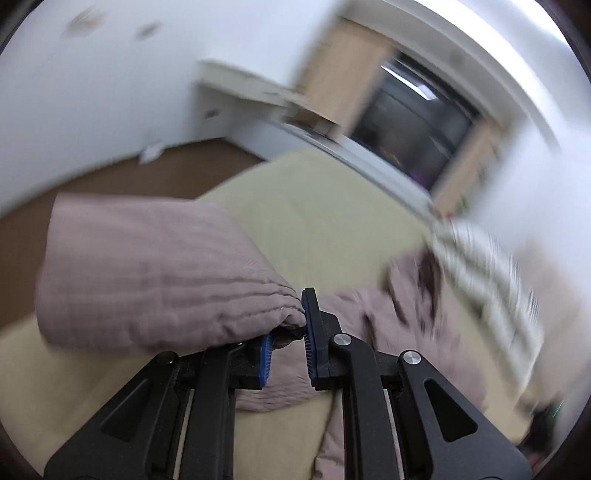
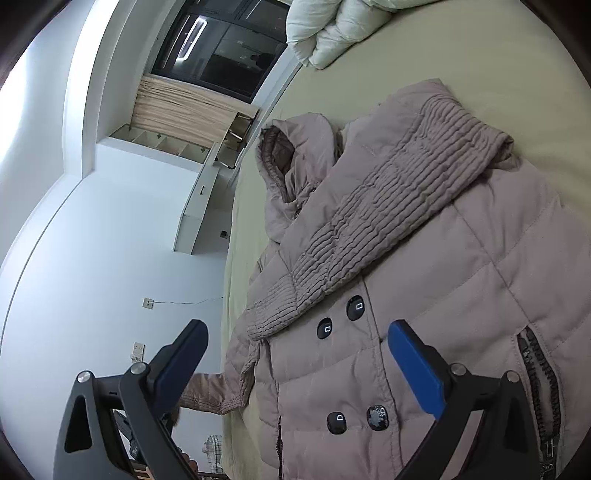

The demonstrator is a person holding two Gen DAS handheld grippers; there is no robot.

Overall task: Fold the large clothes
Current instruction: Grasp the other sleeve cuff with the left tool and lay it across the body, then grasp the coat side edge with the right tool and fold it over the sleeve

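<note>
A dusty-pink padded coat (image 2: 424,258) with black buttons and a ribbed collar lies on a beige bed (image 2: 498,74). In the left wrist view my left gripper (image 1: 288,332) is shut on the coat's ribbed sleeve cuff (image 1: 155,273), held up above the bed (image 1: 314,214); the rest of the coat (image 1: 388,314) lies blurred below. My right gripper (image 2: 295,354) is open and empty, hovering over the coat's front by the buttons (image 2: 340,321). The lifted sleeve end shows at lower left of the right wrist view (image 2: 210,395).
A pale quilted duvet (image 2: 332,33) is bunched at the bed's far end; it is a blurred mass in the left wrist view (image 1: 480,280). White walls, a white cabinet (image 2: 195,206), a dark window (image 2: 221,44) and brown floor (image 1: 129,177) surround the bed.
</note>
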